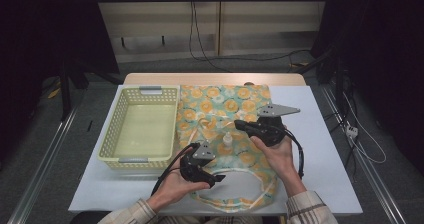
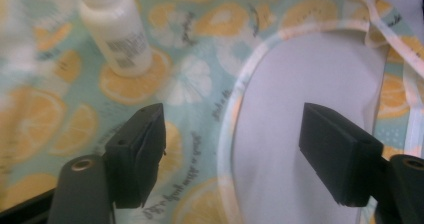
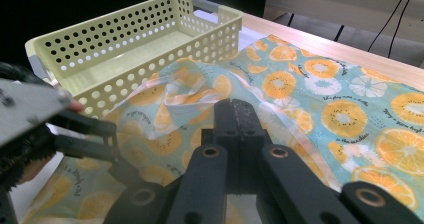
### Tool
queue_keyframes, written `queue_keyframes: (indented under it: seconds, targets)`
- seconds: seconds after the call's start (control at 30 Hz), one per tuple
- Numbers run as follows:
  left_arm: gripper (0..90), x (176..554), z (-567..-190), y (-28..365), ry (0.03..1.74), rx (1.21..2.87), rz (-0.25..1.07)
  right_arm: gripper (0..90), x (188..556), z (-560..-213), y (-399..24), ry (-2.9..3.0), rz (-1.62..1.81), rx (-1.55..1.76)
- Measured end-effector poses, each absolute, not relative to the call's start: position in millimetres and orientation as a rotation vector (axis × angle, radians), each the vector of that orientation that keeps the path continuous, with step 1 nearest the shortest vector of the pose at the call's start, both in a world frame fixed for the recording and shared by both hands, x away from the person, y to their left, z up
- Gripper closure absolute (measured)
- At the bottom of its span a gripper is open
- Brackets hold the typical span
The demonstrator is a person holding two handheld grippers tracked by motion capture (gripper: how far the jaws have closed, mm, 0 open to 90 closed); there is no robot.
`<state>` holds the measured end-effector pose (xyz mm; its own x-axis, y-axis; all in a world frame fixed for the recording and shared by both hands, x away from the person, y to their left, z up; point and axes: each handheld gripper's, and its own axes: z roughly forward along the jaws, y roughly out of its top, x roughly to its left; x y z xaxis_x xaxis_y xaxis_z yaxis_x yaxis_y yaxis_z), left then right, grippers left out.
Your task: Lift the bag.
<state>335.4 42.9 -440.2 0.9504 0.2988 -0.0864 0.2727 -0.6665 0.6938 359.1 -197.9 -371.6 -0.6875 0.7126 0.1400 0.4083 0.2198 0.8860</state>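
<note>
Orange-slice-printed teal fabric apron (image 1: 235, 109) with white binding lies spread on the white-covered counter (image 1: 325, 149), just beside an empty pale-yellow perforated plastic basket (image 1: 112, 139). A small white bottle (image 2: 117, 31) stands upright on it. Left gripper (image 2: 232, 154) hovers released over the apron's curved edge; right gripper (image 3: 239, 119) is clenched, jaws together above the fabric.

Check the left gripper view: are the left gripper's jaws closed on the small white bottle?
No. The left gripper stands wide open with nothing between its jaws, and the white bottle stands apart on the orange-print cloth.
</note>
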Motion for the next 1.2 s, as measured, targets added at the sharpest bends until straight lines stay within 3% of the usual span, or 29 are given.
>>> queue_keyframes:
  seconds: [0.63, 1.07, 1.13, 1.2]
  targets:
    - [46.9, 346.6, -453.5, 37.6, 0.461, 2.408, 0.096, 90.0, 358.0, -374.3, -196.7, 2.22, 1.445, 1.04]
    - [80.1, 357.7, -455.4, 42.3, 0.565, 2.348, 0.02, 90.0, 358.9, -376.2, -194.7, 2.23, 1.439, 1.037]
    - [90.0, 358.1, -456.4, 42.5, 0.577, 2.332, -0.003, 90.0, 359.0, -376.5, -194.7, 2.23, 1.439, 1.039]
    - [90.0, 357.2, -455.9, 41.8, 0.592, 2.328, -0.003, 90.0, 359.0, -376.5, -194.9, 2.23, 1.44, 1.04]
